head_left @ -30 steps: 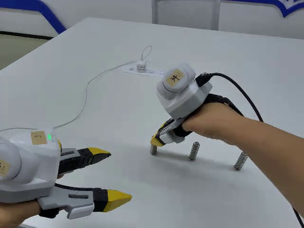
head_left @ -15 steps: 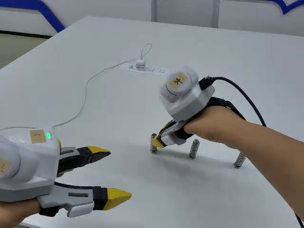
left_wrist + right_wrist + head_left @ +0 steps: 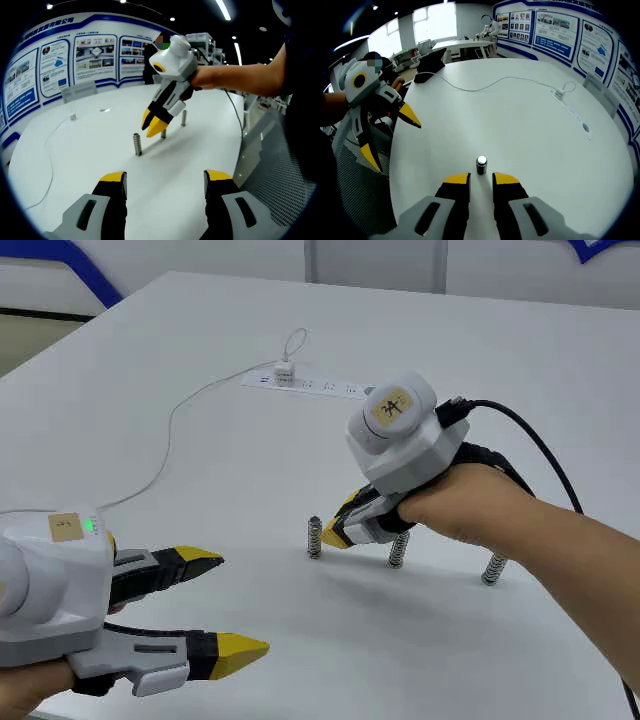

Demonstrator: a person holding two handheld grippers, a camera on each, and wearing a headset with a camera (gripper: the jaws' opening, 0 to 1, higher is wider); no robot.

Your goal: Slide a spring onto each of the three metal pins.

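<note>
Since 1.0 s ago, right gripper has backed off the leftmost spring. Its tips are now just beside the spring top, not touching. The jaws stand at a narrow gap and hold nothing. Left gripper hovers well apart, jaws wide and empty. All 3 springs stand upright in 1 row on the table, including middle spring and right spring.
</note>
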